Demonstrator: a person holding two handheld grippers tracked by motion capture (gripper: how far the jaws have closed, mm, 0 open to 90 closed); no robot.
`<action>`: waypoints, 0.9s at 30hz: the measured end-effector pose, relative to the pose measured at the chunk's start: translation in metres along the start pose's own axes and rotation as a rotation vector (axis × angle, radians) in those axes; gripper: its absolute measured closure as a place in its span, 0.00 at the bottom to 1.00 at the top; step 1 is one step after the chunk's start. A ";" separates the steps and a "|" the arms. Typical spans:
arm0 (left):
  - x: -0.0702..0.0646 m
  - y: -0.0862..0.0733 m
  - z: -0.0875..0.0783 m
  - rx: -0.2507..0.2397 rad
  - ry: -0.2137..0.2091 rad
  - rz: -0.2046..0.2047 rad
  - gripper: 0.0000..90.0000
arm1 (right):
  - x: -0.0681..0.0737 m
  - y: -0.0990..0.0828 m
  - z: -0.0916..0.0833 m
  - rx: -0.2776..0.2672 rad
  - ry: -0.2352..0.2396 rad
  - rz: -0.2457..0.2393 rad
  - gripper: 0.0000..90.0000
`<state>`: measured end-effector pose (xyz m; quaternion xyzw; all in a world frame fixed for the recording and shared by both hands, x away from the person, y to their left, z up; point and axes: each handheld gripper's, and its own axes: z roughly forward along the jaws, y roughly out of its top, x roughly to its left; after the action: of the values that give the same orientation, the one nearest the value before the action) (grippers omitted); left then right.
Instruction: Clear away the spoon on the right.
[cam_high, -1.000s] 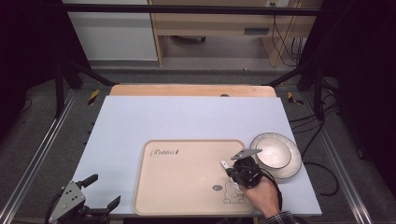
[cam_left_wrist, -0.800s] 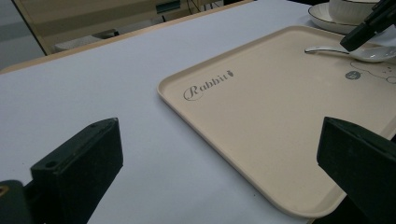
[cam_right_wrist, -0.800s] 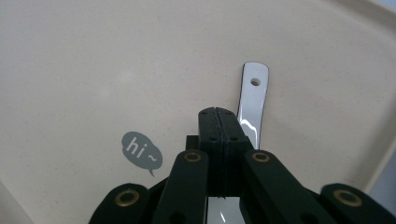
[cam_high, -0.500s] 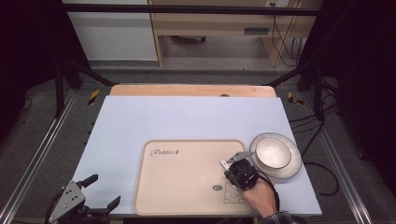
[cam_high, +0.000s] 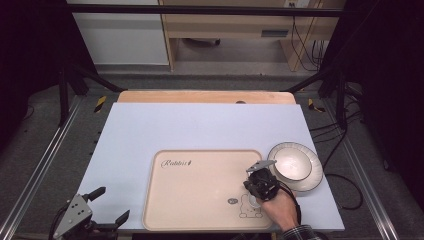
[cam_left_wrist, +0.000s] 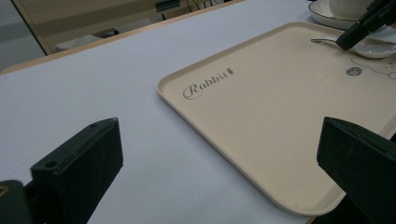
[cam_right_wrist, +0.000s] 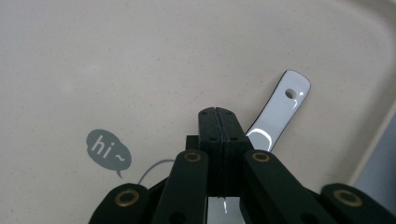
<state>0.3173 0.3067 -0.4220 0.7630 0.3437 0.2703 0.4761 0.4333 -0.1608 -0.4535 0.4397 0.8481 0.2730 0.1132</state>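
Observation:
A white ceramic spoon lies on a beige tray lettered "Rabbit", near the tray's right end beside a small "hi~" speech bubble. My right gripper is shut, jaws pressed flat together, and points down over the spoon. The handle sticks out from under its tip; nothing shows between the jaws. In the high view a hand holds this gripper over the tray. My left gripper rests open off the table's front left corner, its jaws wide apart and holding nothing. In the left gripper view the spoon shows far off.
A white plate with a dark rim sits on the pale blue table cover, just right of the tray. A wooden strip runs along the table's far edge. Dark frame rails flank the table.

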 end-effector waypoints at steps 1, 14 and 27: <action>0.000 0.000 0.000 0.000 0.000 0.000 0.00 | -0.001 0.000 0.000 -0.003 -0.001 -0.009 1.00; 0.000 0.000 0.000 0.002 -0.001 0.003 0.00 | -0.002 -0.001 -0.003 -0.030 0.005 -0.014 0.97; 0.000 0.000 0.000 0.002 0.000 0.001 0.00 | -0.003 -0.001 -0.017 -0.099 -0.014 -0.023 0.74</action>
<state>0.3171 0.3069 -0.4218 0.7635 0.3436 0.2699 0.4755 0.4268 -0.1703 -0.4403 0.4257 0.8378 0.3102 0.1436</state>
